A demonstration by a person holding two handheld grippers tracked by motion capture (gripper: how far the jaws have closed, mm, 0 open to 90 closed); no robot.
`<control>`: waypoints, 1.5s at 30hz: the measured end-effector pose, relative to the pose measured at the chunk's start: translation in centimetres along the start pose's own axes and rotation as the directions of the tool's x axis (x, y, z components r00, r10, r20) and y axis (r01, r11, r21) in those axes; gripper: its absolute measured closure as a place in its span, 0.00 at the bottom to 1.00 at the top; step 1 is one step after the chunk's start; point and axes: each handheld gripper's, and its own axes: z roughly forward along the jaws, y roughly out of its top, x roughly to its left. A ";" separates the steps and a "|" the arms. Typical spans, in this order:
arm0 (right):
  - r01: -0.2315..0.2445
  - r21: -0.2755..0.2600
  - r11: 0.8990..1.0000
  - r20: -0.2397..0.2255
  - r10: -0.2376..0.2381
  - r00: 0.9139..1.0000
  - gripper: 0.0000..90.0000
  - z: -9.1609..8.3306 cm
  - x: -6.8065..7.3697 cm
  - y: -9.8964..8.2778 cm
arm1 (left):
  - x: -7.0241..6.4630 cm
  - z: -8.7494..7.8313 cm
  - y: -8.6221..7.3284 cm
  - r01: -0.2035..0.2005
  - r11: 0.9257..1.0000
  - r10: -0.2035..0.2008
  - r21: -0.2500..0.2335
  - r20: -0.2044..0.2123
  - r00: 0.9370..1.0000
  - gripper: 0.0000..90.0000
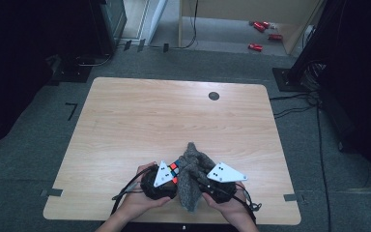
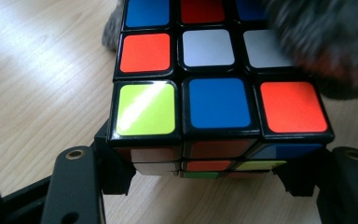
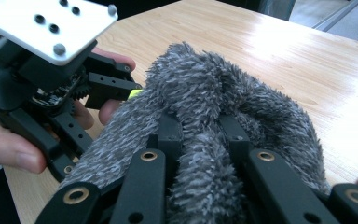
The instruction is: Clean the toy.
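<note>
Here, at the near edge of the surface (image 1: 125, 121), a person's two hands come in from below, each carrying tongs. The left tongs (image 1: 166, 176) are clamped on a colour-tiled puzzle cube (image 2: 214, 93); in the left gripper view the two black jaws press the cube's lower sides, and its top face shows yellow-green, blue, red-orange and white tiles. The cube sits just above the pale wood. The right tongs (image 3: 200, 135) are pinched together on a fold of grey fuzzy cloth (image 3: 205, 102), the pile bulging up between and around the jaws. From the high view the cloth (image 1: 193, 171) lies between the two tongs, draped against the cube's right side and hanging down toward the near edge. In the right gripper view the left hand (image 3: 9, 140) and its white three-cornered plate (image 3: 46, 23) sit just beside the cloth.

Beyond the hands the surface is light wood grain with rounded corners, bare across its middle. Near the far edge, right of centre, a small dark round cap (image 1: 214, 95) is set into the wood. Tape marks (image 1: 53, 192) sit on the grey carpet floor at the near corners.

Farther off, black cables (image 1: 294, 104) trail over the carpet at the right. At the back stands a wooden panel frame (image 1: 251, 9), with several red cans (image 1: 261, 34) lying on the floor beneath it. Dark equipment (image 1: 111, 19) stands at the far left.
</note>
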 end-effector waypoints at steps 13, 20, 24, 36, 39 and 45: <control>0.051 0.021 0.998 0.011 -0.052 0.999 0.84 1.1 1.6 -0.2 | -0.8 0.2 0.4 -0.042 0.999 0.042 0.016 -0.026 0.999 0.38; 0.072 0.028 0.997 0.013 -0.072 0.997 0.84 1.4 2.0 -0.3 | -1.7 0.1 0.5 -0.094 0.995 0.095 0.015 -0.059 0.994 0.38; 0.043 0.022 0.999 0.028 -0.044 0.999 0.84 1.1 1.5 -0.1 | -1.5 -0.2 0.6 -0.094 0.996 0.093 -0.004 -0.041 0.995 0.39; 0.040 0.031 0.999 0.020 -0.041 0.999 0.84 0.9 1.9 -0.5 | -1.3 -0.3 0.5 -0.102 0.995 0.103 0.014 -0.063 0.993 0.39; 0.049 0.035 0.998 0.017 -0.050 0.999 0.84 1.2 2.6 -0.5 | -1.8 -0.2 0.4 -0.118 0.993 0.119 0.016 -0.071 0.990 0.39; 0.025 0.019 1.000 0.035 -0.026 0.999 0.84 1.3 2.1 -0.4 | -1.6 -0.4 0.4 -0.111 0.994 0.111 0.008 -0.067 0.992 0.39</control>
